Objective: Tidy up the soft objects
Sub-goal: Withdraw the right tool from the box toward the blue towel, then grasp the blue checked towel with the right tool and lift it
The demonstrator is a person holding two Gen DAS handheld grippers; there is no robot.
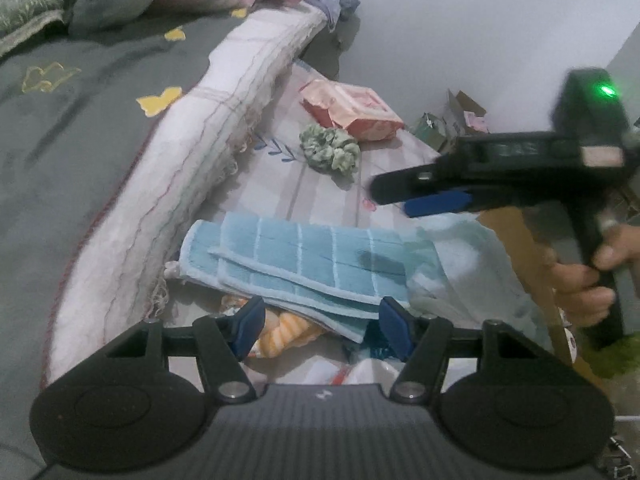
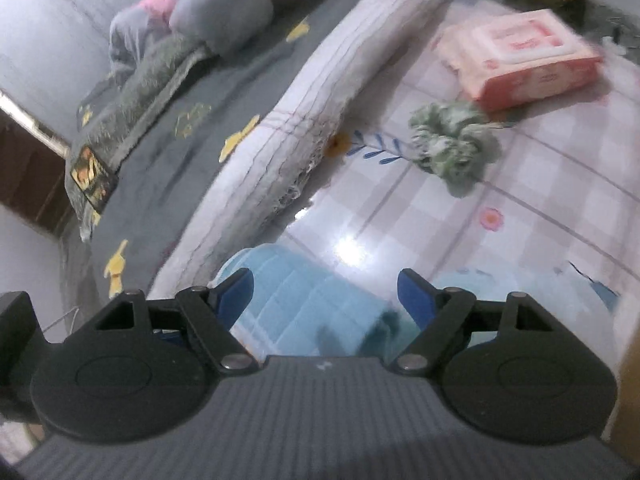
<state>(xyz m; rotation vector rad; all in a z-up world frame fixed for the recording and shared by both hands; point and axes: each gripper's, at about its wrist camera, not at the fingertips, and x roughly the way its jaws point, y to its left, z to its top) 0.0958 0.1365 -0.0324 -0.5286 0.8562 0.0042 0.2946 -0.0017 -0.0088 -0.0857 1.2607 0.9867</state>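
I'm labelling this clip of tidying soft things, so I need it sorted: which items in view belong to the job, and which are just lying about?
Part of the job:
- blue towel, folded
- green scrunchie
- orange-striped cloth under the towel
- left gripper and right gripper, both open, nothing between them

Just lying about:
- pink wipes pack
- grey quilt
- checked table cover

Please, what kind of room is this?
Probably a bedroom in a home. A bed with a grey butterfly-print blanket and pillows fills one side, and a folded blue towel and a green scrunchie lie on a checked cloth beside it.
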